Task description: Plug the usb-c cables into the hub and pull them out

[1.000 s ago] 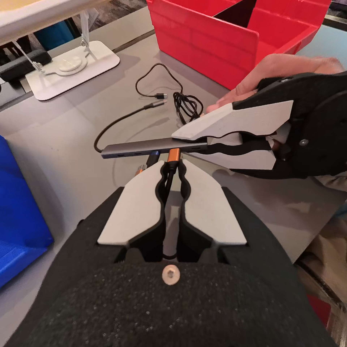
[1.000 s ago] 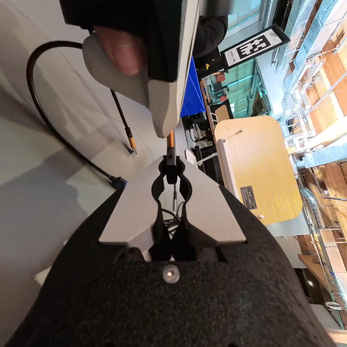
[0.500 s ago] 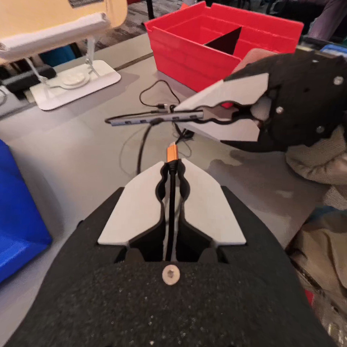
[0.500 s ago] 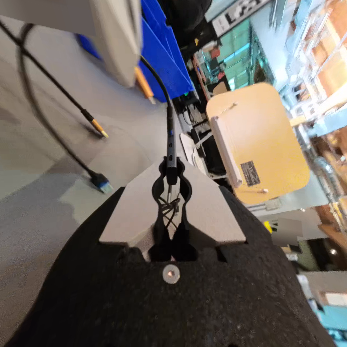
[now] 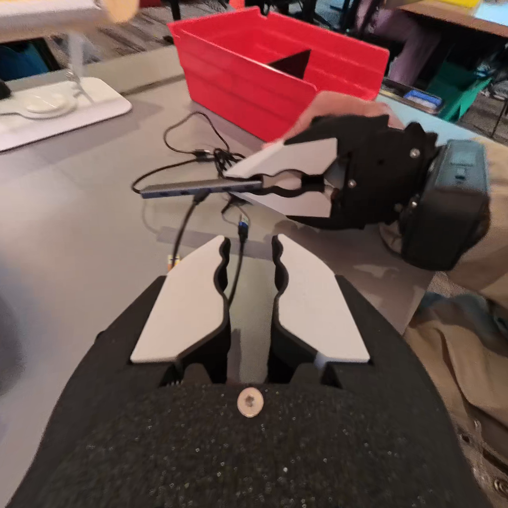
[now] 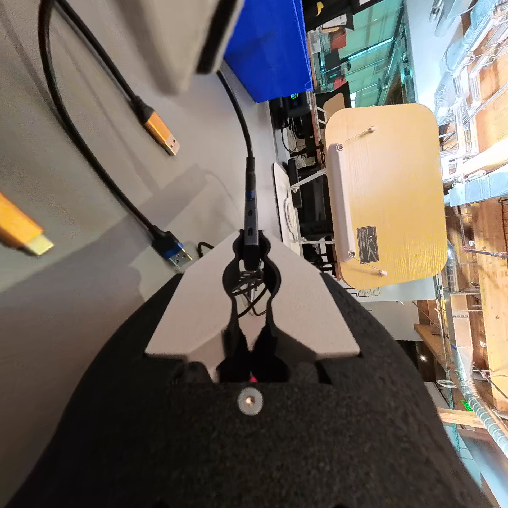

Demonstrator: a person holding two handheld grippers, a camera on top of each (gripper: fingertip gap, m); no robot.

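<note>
While the right gripper [image 5: 242, 187] clamps the grey hub [image 5: 200, 188] in the air above the middle of the table [image 5: 68, 220], the left gripper [image 5: 248, 244] hangs open — empty. One black cable [image 5: 184, 228] remains plugged in; tugging it askew could twist the hub out of the pinch.
</note>
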